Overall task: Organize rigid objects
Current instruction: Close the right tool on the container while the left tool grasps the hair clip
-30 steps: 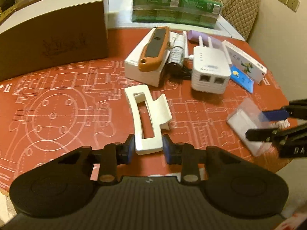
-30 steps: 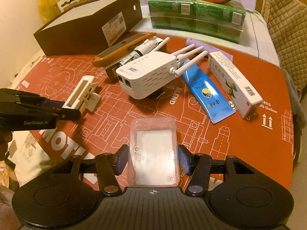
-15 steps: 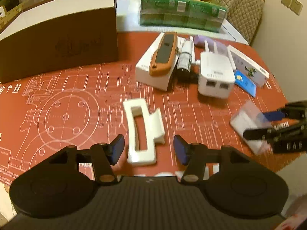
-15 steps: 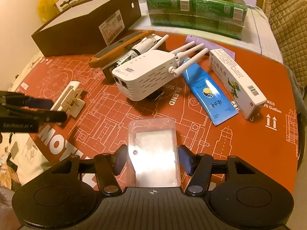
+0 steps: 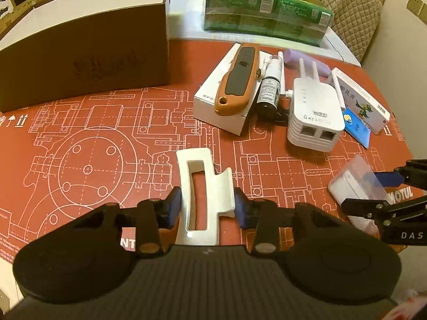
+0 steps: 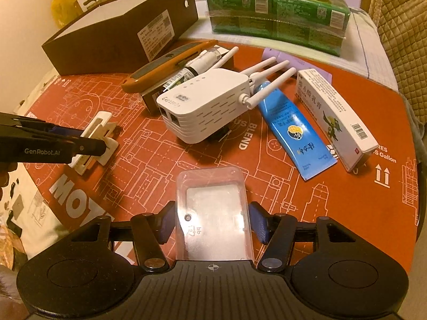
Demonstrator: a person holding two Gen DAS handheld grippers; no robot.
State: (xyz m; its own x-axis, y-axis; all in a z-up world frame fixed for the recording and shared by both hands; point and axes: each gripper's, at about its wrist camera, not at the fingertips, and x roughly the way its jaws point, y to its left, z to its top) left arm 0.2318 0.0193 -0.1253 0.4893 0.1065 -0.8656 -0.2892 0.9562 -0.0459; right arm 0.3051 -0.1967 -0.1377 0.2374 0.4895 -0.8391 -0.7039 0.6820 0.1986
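Note:
A white plastic bracket [image 5: 197, 165] lies lengthwise on the red printed mat [image 5: 93, 133], close in front of the left wrist camera. My left gripper [image 5: 206, 208] straddles its wider middle with the side tab; its jaws are closing and both blue pads touch the bracket's sides. The right wrist view shows the same bracket [image 6: 104, 122] at the left, between the left gripper's [image 6: 90, 140] fingers. My right gripper [image 6: 212, 221] is shut on a clear plastic case [image 6: 213, 200], a pad on each long side. From the left wrist, the case [image 5: 352, 181] and right gripper [image 5: 365, 189] sit at the right edge.
A white router [image 5: 312, 112] with antennas, an orange utility knife [image 5: 237, 80] on a white box [image 5: 221, 117] and a spray bottle [image 5: 269, 90] crowd the mat's far side. A blue tube [image 6: 293, 130] and medicine carton [image 6: 333, 114] lie right. A brown box [image 5: 80, 53] and green packs [image 6: 277, 18] stand behind.
The left gripper let go of the bracket's near end, opened wide, then closed again across the bracket's wider middle. The right gripper kept its hold on the clear case.

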